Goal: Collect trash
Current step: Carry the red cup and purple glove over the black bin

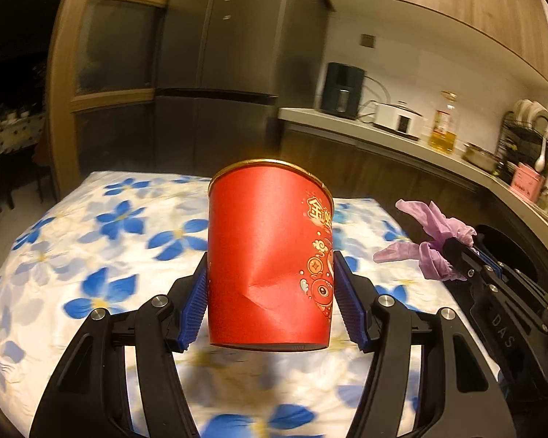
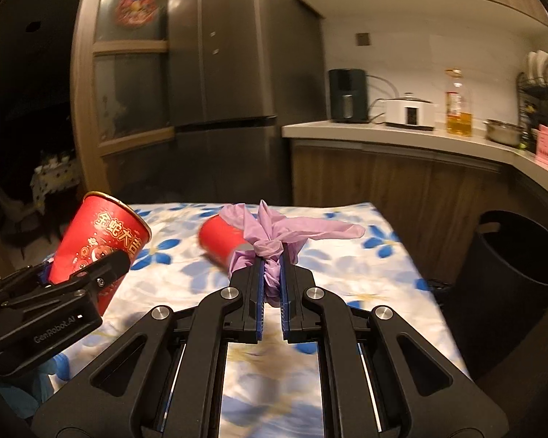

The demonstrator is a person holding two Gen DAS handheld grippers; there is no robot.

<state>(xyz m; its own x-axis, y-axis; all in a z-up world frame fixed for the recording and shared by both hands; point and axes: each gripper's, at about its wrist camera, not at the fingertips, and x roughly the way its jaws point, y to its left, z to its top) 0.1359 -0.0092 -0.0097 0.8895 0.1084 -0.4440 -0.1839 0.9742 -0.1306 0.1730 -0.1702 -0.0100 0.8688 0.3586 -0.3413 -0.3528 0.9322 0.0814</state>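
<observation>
My left gripper [image 1: 270, 284] is shut on a dented red paper cup [image 1: 270, 255] with gold print and holds it above the flowered table. The cup also shows at the left of the right wrist view [image 2: 98, 241], tilted in the left gripper [image 2: 91, 270]. My right gripper [image 2: 272, 273] is shut on a crumpled purple plastic glove [image 2: 274, 233] and holds it above the table; it shows at the right of the left wrist view [image 1: 438, 244]. A second red cup [image 2: 219, 241] lies on its side on the table behind the glove.
The table [image 1: 91, 255] has a white cloth with blue flowers. A black trash bin [image 2: 515, 262] stands right of the table. A kitchen counter [image 2: 383, 131] with appliances and an oil bottle runs behind, next to a dark fridge [image 2: 230, 54].
</observation>
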